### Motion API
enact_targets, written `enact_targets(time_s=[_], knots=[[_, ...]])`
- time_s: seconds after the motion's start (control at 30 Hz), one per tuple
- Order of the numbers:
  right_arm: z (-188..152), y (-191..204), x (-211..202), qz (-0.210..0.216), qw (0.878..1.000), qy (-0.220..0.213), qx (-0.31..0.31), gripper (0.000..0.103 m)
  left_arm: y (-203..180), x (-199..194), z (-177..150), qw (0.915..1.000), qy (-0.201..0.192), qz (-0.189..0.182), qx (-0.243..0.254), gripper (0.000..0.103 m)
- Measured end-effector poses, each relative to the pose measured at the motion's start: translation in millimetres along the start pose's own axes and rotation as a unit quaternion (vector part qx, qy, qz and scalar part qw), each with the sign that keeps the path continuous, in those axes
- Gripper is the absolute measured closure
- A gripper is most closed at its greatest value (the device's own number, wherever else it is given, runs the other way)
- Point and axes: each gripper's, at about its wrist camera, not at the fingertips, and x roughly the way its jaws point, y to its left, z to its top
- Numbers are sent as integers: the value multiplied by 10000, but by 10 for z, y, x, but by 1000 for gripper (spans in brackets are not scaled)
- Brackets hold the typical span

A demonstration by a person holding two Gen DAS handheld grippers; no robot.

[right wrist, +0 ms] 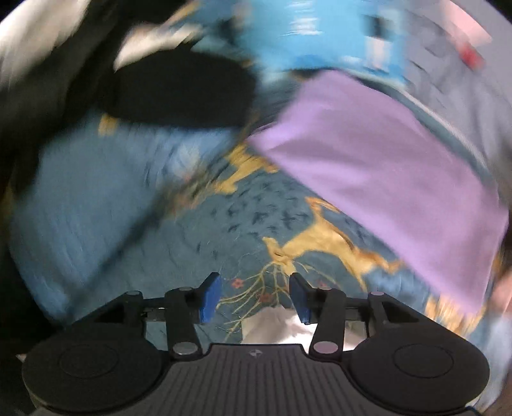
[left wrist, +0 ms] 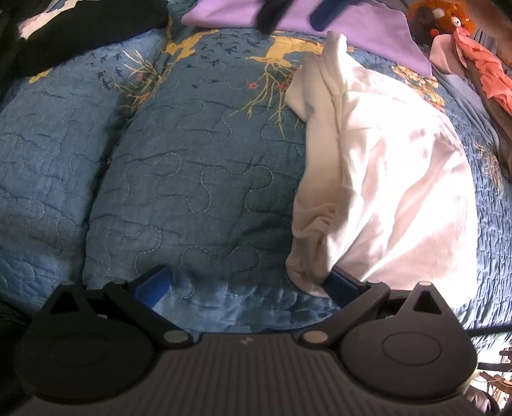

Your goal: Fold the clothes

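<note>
A: Where's the white shirt [left wrist: 384, 179]?
B: Right half of the left wrist view, bunched on the blue quilt [left wrist: 192, 179].
A: And the left gripper [left wrist: 246, 284]?
B: Spread wide, holding nothing; one blue pad [left wrist: 340, 286] touches the shirt's edge.
A: The right gripper [right wrist: 254, 296]?
B: Jaws parted, empty, above the quilt. A purple cloth [right wrist: 384, 179] lies upper right.

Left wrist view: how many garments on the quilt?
3, perhaps more hidden past the frame. White garment lies right, touching the left tool's right finger; purple one lies along the top; black one fills the top-left corner.
</note>
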Motion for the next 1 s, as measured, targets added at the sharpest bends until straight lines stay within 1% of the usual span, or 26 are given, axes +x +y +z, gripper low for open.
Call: enact_targets(time_s=[0.07,0.1,0.13,0.2,0.23,0.27,0.37,0.43,0.47,0.53,0.57,0.63,0.67,0.7,0.73,0.77,0.8,0.83,0.9,0.93,1.0], knots=[[63,196,194,-35,9953,624,-746,56,9,-3,2,10000,8,-22,-25,0],[69,259,280,-36,9909,870,-1022,56,13,-4,4,10000,9,-27,-29,0],[64,305,361,-131,9865,1050,-1252,57,14,-5,5,10000,9,-31,-30,0],[28,348,517,-468,9762,1378,-1607,65,20,-9,1,10000,5,-33,-24,0],[3,323,575,-593,9732,1504,-1636,71,25,5,11,10000,7,-38,-26,0],[-18,286,615,-670,9716,1595,-1617,81,29,16,19,10000,9,-43,-28,0],[-40,27,522,-325,9839,1461,-974,91,32,16,23,10000,16,-54,-38,0],[-62,-247,361,-32,9928,1182,-196,94,33,16,27,10000,17,-57,-47,0],[-79,-382,280,100,9943,1043,191,95,33,16,30,10000,18,-57,-50,0],[-157,-629,115,246,9921,790,946,97,32,18,36,10000,19,-53,-51,0],[-213,-735,39,294,9886,667,1316,97,36,21,42,10000,19,-56,-41,0],[-321,-933,-106,384,9778,416,2017,97,42,27,53,10000,20,-61,-23,0],[-360,-969,-152,409,9737,283,2225,97,40,25,51,10000,19,-60,-22,0],[-394,-995,-196,415,9695,146,2410,99,44,20,43,10000,20,-58,-11,0],[-406,-981,-228,332,9675,-7,2506,99,45,18,38,10000,23,-55,-3,0],[-397,-973,-249,178,9663,-183,2563,103,37,24,42,10000,32,-45,2,0],[-351,-953,-264,-59,9666,-412,2529,103,27,34,43,10000,48,-29,10,0],[-292,-941,-274,-181,9676,-570,2455,103,16,44,45,10000,64,-14,18,0],[-173,-960,-173,35,9680,-462,2466,103,19,41,43,10000,74,-1,20,0],[-163,-1007,-132,197,9629,-486,2646,103,30,38,42,10000,79,-11,9,0],[-155,-1039,-140,397,9586,-548,2764,100,57,33,48,9999,81,-47,-40,0]])
